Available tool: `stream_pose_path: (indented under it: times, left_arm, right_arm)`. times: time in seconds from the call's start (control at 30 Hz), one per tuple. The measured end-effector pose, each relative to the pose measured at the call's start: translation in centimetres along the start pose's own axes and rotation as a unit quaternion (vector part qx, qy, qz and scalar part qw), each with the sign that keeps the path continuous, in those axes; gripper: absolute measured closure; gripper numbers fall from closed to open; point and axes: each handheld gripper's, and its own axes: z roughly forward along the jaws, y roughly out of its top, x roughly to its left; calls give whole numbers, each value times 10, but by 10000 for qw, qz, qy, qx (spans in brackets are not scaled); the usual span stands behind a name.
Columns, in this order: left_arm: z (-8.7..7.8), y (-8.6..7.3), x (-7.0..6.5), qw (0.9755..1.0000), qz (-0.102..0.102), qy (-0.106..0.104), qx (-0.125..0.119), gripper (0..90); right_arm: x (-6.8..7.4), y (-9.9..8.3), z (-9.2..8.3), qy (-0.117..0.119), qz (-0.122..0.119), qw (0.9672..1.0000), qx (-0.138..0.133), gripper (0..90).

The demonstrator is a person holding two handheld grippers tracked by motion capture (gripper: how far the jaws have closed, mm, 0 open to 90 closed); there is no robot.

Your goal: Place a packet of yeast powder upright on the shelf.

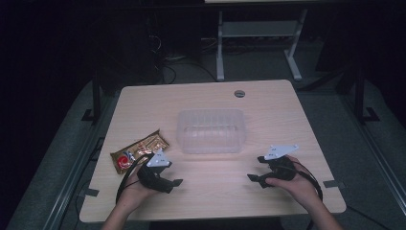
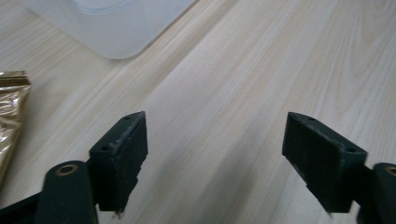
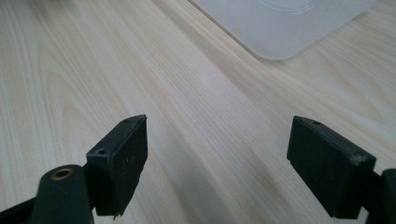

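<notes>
A clear plastic tub (image 1: 211, 131) stands near the middle of the wooden table (image 1: 268, 103). A gold snack packet with a red mark (image 1: 139, 150) lies to its left. My left gripper (image 1: 176, 184) rests low over the table just in front of the packet, jaws wide open with only bare wood between them. My right gripper (image 1: 253, 178) sits at the front right, also open and empty. The left gripper view has the tub's corner (image 2: 112, 25) ahead and the packet's edge (image 2: 11, 105) at the left. The right gripper view has the tub's corner (image 3: 285, 23) ahead.
A round grey cable port (image 1: 240, 93) lies near the table's far edge. Behind the table stand a white desk frame (image 1: 258, 33) and tangled cables (image 1: 170, 62) on the dark floor. Bare wood stretches between the two grippers.
</notes>
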Motion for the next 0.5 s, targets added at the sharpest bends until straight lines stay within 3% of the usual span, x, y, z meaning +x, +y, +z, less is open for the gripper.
stream_pose_path:
  times: [0.17, 0.4, 0.5]
  left_arm:
    - [-10, 0, 6, 9999, -113, 60, 58, 280]
    - [-29, 1, 18, 9994, -237, 230, 68, 331]
    - [-40, 2, 26, 9990, -329, 291, 47, 415]
  right_arm:
    - [-3, -1, -4, 32, 170, 9998, -69, 211]
    - [-3, 0, -7, 78, 201, 9997, -88, 212]
    - [-2, 0, -7, 113, 193, 9997, -100, 210]
